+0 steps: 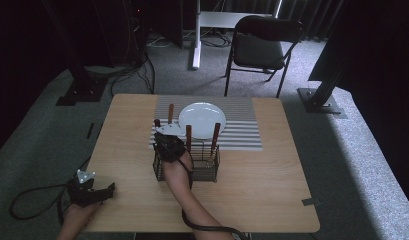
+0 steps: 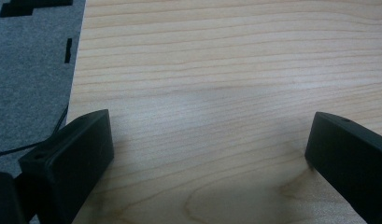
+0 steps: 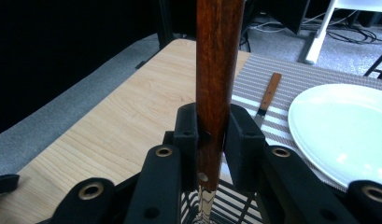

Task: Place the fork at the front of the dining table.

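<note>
Worktop (image 1: 272,175): pale wood, square, on grey carpet.
Striped mat (image 1: 242,125): grey and white, at the far middle of the worktop, twelve o'clock from the wire basket.
Plate (image 1: 201,120): white, round, bare, on the mat; in the right claw view it lies at three o'clock of the gripped handle.
Wire basket (image 1: 204,167): black mesh, upright, just in front of the mat's near edge, with wooden handles standing up out of it.
Wooden-handled utensil (image 3: 219,70): dark brown handle, upright, its lower end running down into the basket at the basket's left end; which kind of utensil it is cannot be told.
Other handles in basket (image 1: 215,132): two, upright, at three o'clock of the gripped one.
Loose utensil on mat (image 3: 269,93): brown handle, lying flat, just beside the plate at its nine o'clock.
Right claw (image 3: 212,135): over the basket's left end, jaws closed on the wooden-handled utensil, both pads pressed to the handle.
Left claw (image 2: 207,154): jaws wide apart over bare wood, nothing between them; seen from the high view at the worktop's near left corner, seven o'clock from the basket.
Chair (image 1: 262,47): black, folding, beyond the worktop at twelve o'clock.
</note>
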